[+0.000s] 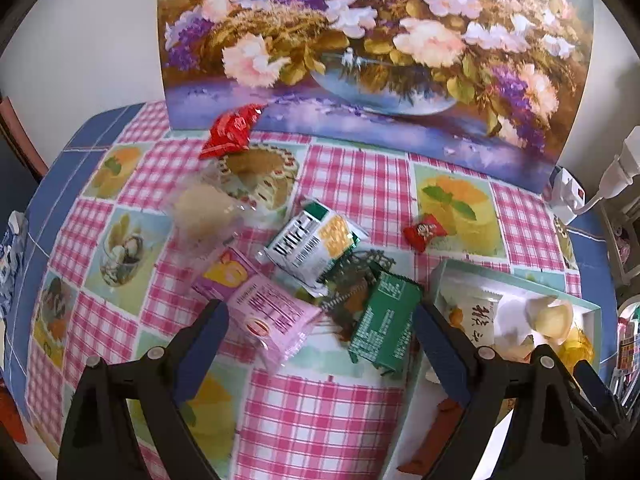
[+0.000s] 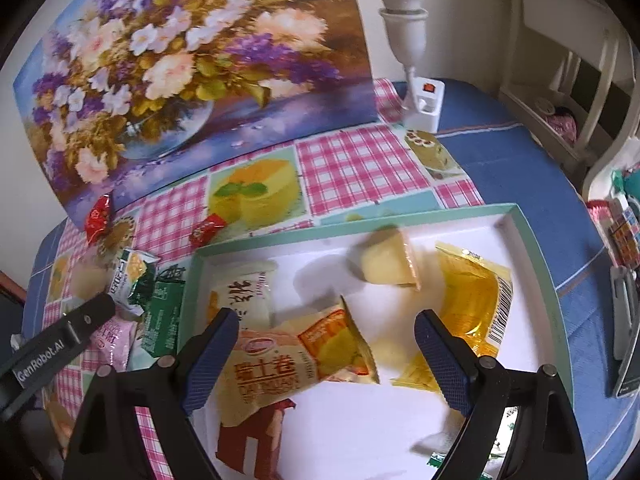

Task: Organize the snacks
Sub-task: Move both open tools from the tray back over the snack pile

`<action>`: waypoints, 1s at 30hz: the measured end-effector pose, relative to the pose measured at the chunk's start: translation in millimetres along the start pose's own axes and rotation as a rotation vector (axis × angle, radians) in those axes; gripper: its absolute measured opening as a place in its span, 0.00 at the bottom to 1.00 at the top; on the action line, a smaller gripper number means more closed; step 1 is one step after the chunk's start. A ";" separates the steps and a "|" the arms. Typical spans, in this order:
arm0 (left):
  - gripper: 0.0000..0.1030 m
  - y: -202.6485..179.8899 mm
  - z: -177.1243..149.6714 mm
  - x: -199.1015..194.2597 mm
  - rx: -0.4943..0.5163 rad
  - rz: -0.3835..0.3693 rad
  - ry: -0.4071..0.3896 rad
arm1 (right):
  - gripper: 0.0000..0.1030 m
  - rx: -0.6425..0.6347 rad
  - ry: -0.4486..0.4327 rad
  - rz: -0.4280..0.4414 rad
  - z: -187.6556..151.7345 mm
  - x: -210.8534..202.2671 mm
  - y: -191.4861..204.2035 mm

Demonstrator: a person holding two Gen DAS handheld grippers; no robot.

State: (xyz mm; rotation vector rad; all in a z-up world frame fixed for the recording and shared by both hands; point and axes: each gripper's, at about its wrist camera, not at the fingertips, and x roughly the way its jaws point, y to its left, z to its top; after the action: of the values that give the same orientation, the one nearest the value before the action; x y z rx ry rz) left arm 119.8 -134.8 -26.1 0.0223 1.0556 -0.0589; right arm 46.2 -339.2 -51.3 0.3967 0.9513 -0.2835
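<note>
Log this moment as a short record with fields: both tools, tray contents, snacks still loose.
left tool: open, above pink packet, holding nothing
right tool: open, above orange roll-cake packet, holding nothing
tray: roll-cake packet, jelly cup, yellow packet, white packet
loose on tablecloth: pink packet, green packet, two red candies

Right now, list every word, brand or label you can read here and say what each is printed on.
"GenRobot.AI": on the black side of the left gripper.
"DALIYUAN", under large Chinese characters: on the yellow cake packet in the tray.
Large Chinese characters: on the white packet, not clear enough to quote.
Pink packet, dark green packet, white-and-green packet: print too small or blurred.
Barcode on the orange packet: digits unreadable.
</note>
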 end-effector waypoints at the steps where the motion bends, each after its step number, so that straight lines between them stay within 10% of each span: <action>1: 0.91 3.0 1.6 -2.2 0.003 0.000 -0.012 | 0.89 -0.004 -0.002 0.001 -0.3 -0.5 1.8; 18: 0.91 109.5 26.1 -21.1 -0.103 0.081 -0.124 | 0.89 -0.037 -0.012 0.150 -0.7 -7.2 56.2; 30: 0.91 169.9 21.1 -0.1 -0.245 0.092 -0.057 | 0.89 -0.191 0.035 0.214 -16.2 9.9 136.9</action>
State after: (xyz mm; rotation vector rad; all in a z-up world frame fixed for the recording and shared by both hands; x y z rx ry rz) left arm 148.2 33.8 -17.3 -0.1514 0.9979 0.1526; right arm 95.2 -210.5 -40.2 0.3251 0.9525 0.0091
